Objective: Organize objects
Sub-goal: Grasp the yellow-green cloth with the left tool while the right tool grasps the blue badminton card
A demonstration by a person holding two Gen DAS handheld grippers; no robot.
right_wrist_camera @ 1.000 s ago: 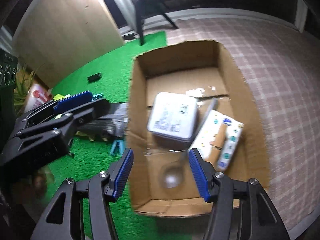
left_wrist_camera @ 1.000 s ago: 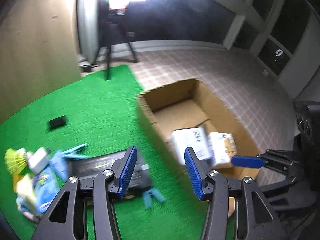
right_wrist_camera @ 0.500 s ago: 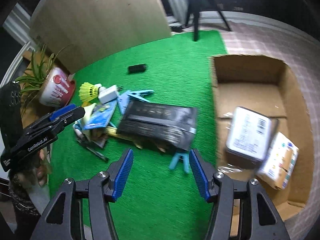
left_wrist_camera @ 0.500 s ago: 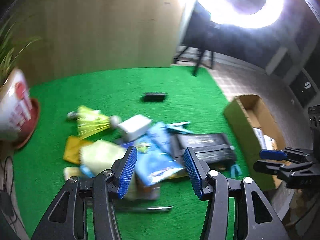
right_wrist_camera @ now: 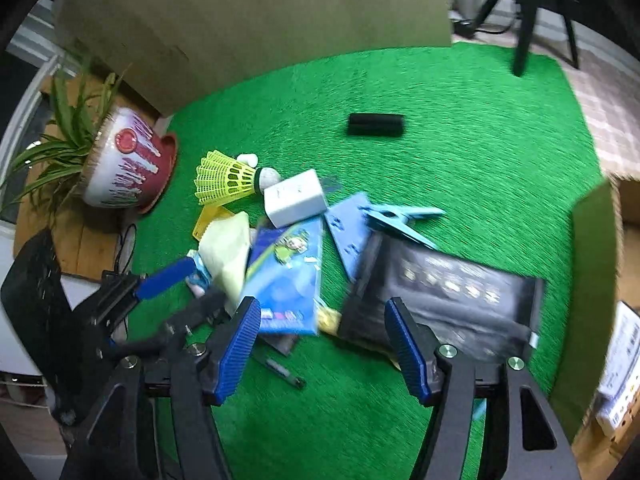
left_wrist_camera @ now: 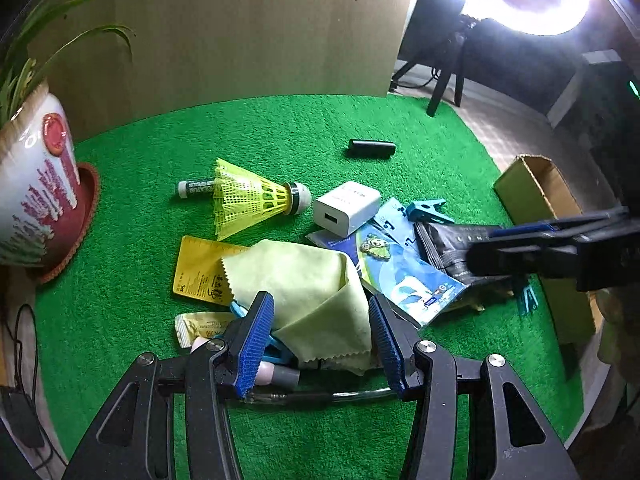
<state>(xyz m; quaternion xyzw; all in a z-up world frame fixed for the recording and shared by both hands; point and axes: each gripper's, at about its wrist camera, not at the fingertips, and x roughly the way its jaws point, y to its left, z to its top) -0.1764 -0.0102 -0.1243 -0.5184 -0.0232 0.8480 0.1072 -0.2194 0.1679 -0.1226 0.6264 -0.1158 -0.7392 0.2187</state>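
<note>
- Both views have been swung away from the cardboard box and are now pointed at the pile of objects on the green mat; the box has been pushed to the right edge of each view.
- Left wrist view: the left claw [left_wrist_camera: 320, 344] is seen open, with nothing pressed between its blue pads, held over a pale yellow-green cloth [left_wrist_camera: 304, 280] at the near side of the pile.
- Beyond the cloth, a yellow card [left_wrist_camera: 200, 268], a yellow shuttlecock [left_wrist_camera: 252, 198], a white charger [left_wrist_camera: 346, 208], a blue packet [left_wrist_camera: 404, 272] and a black pouch [left_wrist_camera: 452, 248] are spread on the green mat [left_wrist_camera: 280, 132].
- A small black block [left_wrist_camera: 371, 148] is seen lying alone, well apart from the pile.
- The cardboard box [left_wrist_camera: 532, 184] is seen at the right edge of the mat, with the right claw [left_wrist_camera: 520, 236] reaching in from the right above the black pouch.
- A potted plant [left_wrist_camera: 36, 184] stands at the left edge.
- Right wrist view: the right claw [right_wrist_camera: 324, 344] is seen open and empty; its jaws have just been opening, and nothing is held between them.
- Under it lie the blue packet [right_wrist_camera: 286, 280] and the black pouch [right_wrist_camera: 448, 296], with a blue clip [right_wrist_camera: 400, 218] just beyond the pouch.
- The left claw [right_wrist_camera: 176, 280] is seen at the left, beside the cloth [right_wrist_camera: 226, 252].
- The cardboard box [right_wrist_camera: 596, 272] is seen at the right edge, partly cut off.
</note>
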